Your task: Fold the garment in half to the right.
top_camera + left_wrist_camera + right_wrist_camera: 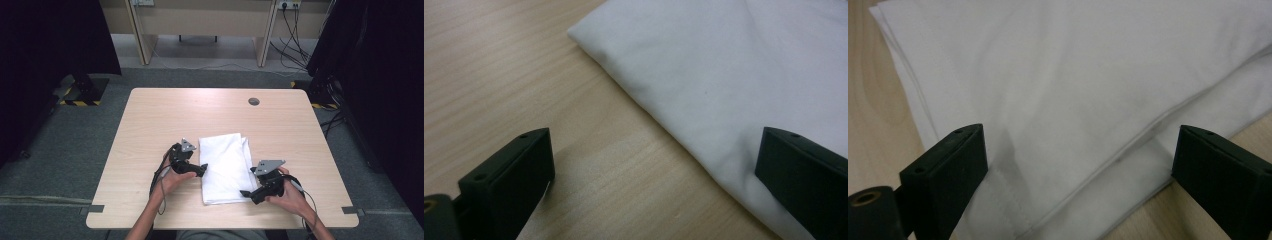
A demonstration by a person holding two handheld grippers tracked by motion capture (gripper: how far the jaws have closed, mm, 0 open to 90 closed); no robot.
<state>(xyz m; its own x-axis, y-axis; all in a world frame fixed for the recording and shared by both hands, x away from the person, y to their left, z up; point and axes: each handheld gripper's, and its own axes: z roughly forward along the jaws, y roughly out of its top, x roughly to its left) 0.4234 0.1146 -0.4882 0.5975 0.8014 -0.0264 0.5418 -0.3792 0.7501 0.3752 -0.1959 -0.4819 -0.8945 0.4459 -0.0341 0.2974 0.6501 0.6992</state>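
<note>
While both jaw pairs stand apart, seen: folded white cloth point(226, 167) near the front edge of the table point(150, 115), long axis front-to-back, between left gripper point(202, 168) and right gripper point(246, 194), both touching its sides.

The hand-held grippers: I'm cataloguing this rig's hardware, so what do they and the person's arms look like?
Both are black. The left hand-held gripper and right hand-held gripper each carry a grey three-cornered plate on top and trail a thin dark cable. Their own views show blocky, flat-faced black jaws with small screw holes, set wide apart. The forearms are bare, with no sleeves visible.
</note>
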